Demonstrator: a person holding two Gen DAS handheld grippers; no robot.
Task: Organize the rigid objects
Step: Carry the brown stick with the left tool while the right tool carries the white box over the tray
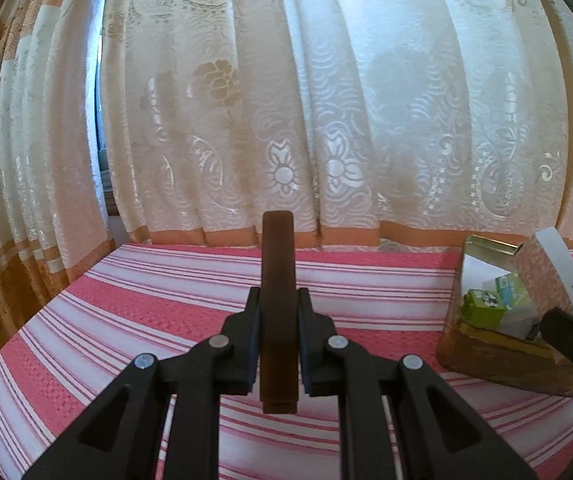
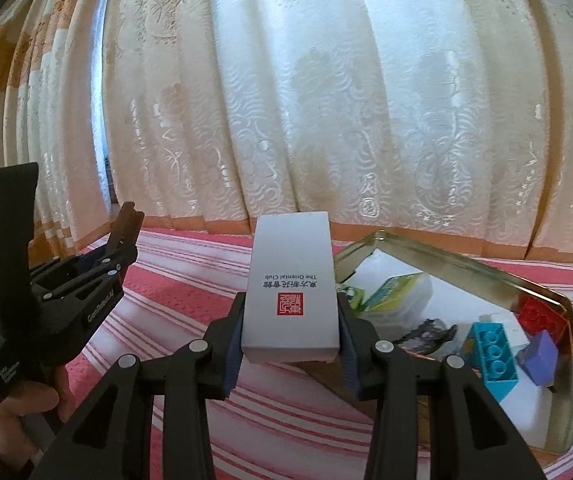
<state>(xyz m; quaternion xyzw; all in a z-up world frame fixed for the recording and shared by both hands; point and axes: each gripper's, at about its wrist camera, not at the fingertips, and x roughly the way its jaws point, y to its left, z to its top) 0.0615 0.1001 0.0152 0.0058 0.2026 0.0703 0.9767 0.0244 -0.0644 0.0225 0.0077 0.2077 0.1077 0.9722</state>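
Gold-rimmed, the open tin (image 2: 466, 264) sits on the striped surface (image 2: 190, 276), just right of the right gripper (image 2: 292, 332), which clamps a white box (image 2: 292, 280) pointing lengthwise away. The left gripper (image 1: 278, 336), farther from the tin, pinches a brown strip (image 1: 278, 280) on edge, its long axis also pointing ahead.

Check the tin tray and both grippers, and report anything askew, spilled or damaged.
Nothing looks spilled or damaged. The gold tin tray holds a loose jumble: a turquoise brick, a red brick, a purple block and small cartons lying at mixed angles. The white box in the right gripper faces the camera with its print upside down.
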